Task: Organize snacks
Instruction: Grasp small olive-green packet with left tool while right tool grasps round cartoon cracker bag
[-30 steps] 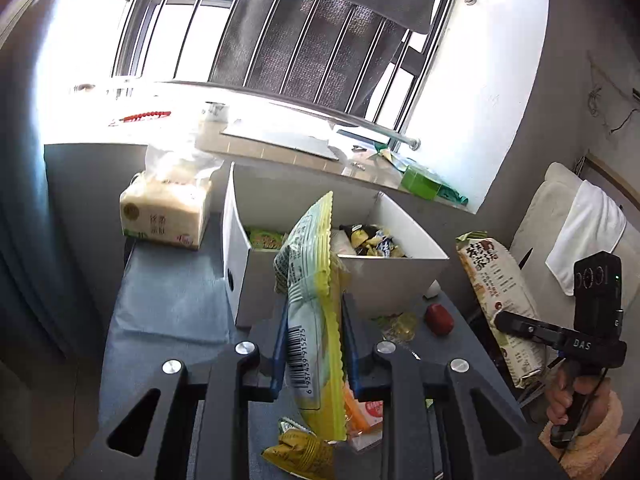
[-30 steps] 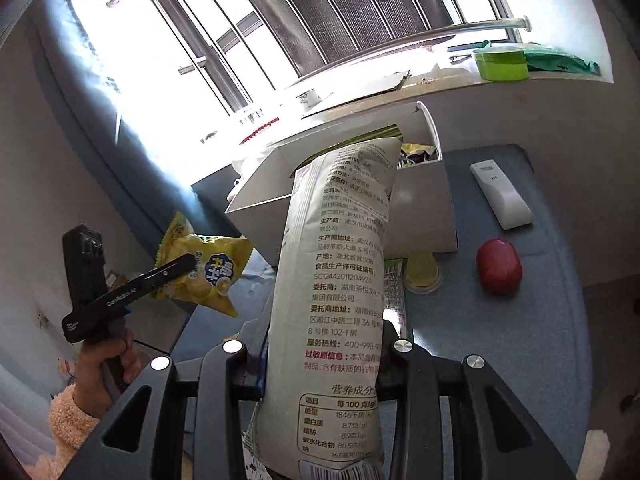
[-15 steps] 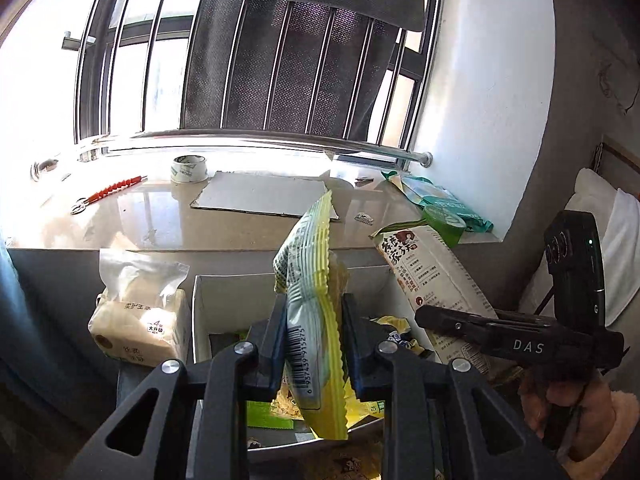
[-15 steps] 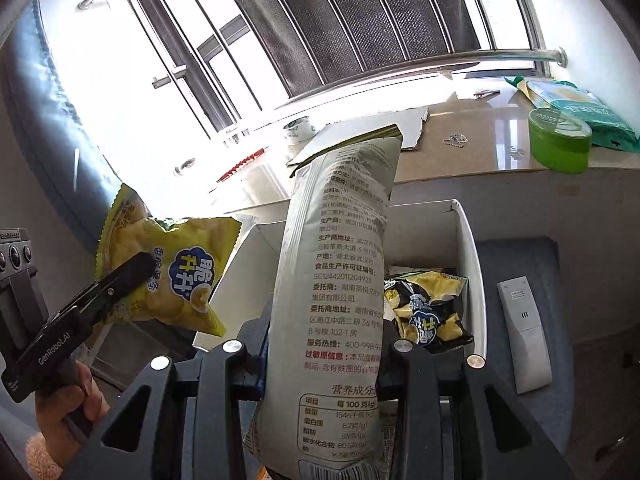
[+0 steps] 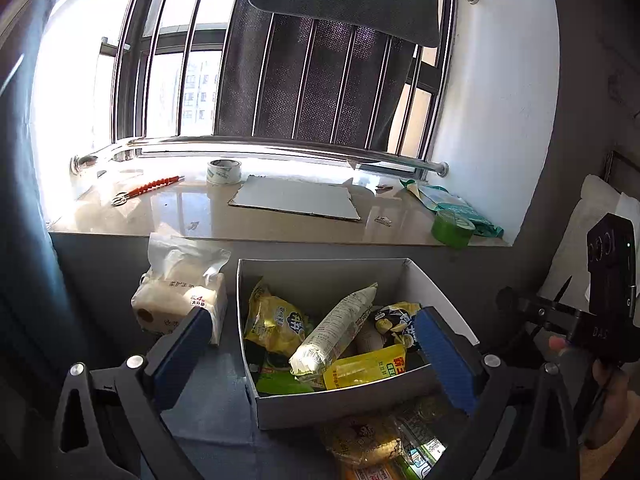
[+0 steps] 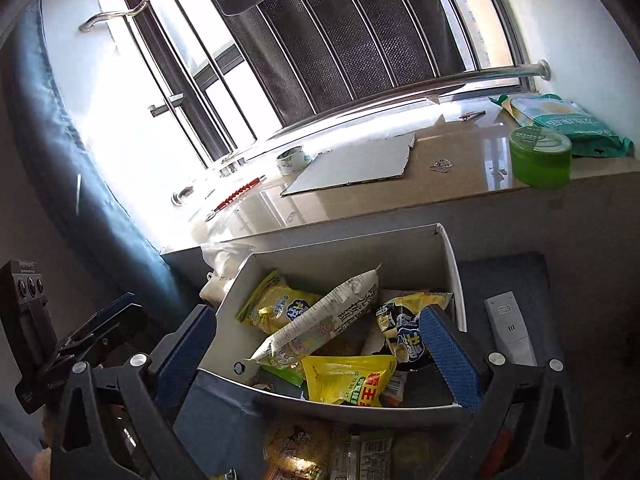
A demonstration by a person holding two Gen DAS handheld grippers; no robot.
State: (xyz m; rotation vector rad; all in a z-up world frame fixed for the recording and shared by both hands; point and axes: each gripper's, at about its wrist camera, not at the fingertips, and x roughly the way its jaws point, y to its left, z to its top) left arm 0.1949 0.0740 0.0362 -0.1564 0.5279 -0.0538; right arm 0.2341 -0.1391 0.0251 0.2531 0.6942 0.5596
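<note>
A white cardboard box [image 5: 436,292] [image 6: 454,264] stands on the blue-grey table and holds several snack packs. A long white packet [image 5: 334,330] [image 6: 320,322] lies slanted across them. A yellow bag [image 5: 274,318] [image 6: 276,302] leans at the box's left side. Another yellow pack [image 5: 366,368] [image 6: 348,378] lies at the near wall. My left gripper [image 5: 314,344] hangs over the box, its jaws opening wide with nothing pressed between the blue pads [image 5: 444,354]. My right gripper [image 6: 316,344] does the same above the box, jaws opening and empty.
More snack packs [image 5: 372,440] [image 6: 304,454] lie on the table in front of the box. A tissue pack [image 5: 180,300] stands left of it, a white remote [image 6: 510,330] to its right. The windowsill holds a tape roll [image 5: 224,171], cardboard sheet [image 5: 296,200], green tub [image 6: 540,156].
Both grippers let go of their packs: the yellow bag and the long white packet now lie in the box. Both pairs of jaws went from shut to wide apart, above the box.
</note>
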